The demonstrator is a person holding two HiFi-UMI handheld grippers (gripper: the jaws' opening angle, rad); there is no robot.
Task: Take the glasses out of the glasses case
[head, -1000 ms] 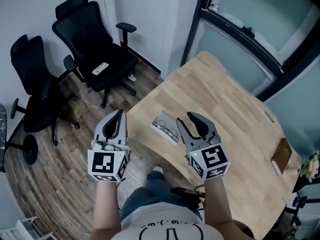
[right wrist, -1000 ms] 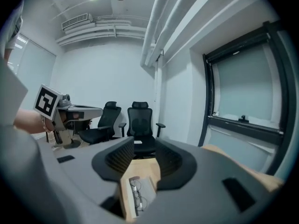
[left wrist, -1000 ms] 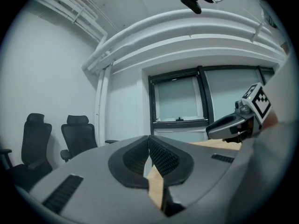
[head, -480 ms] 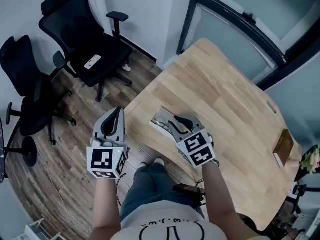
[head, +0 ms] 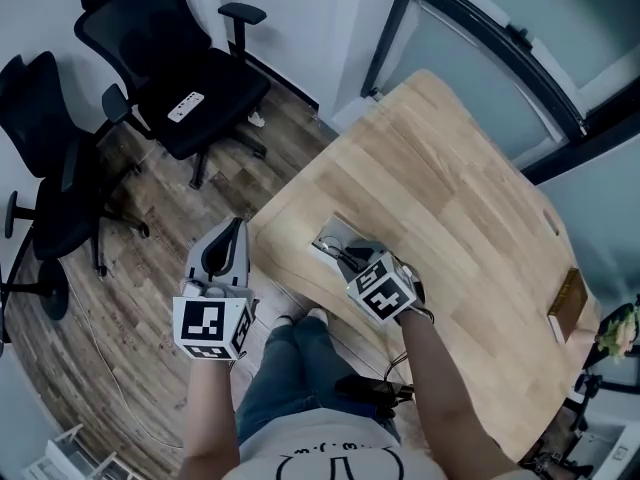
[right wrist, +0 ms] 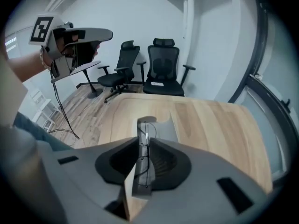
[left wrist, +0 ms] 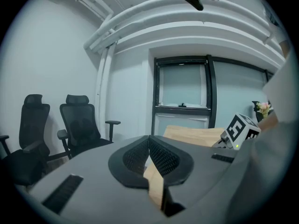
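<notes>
I'm holding the left gripper (head: 237,226) out past the table's near edge, at about 8 o'clock from the case. Its jaws are resting together with nothing in them. I'm pointing the right gripper (right wrist: 144,141) steeply down into the open glasses case (right wrist: 163,129). Its jaws are closing with the glasses (right wrist: 147,129) standing between the pads, which aren't visibly pressing on them yet. The glasses are lying inside the grey case, which is sitting on the wooden table (head: 450,188) close to its near edge. Farther off, at 10 o'clock in the head view, two black office chairs (head: 170,58) are standing on the wood floor (head: 150,248).
</notes>
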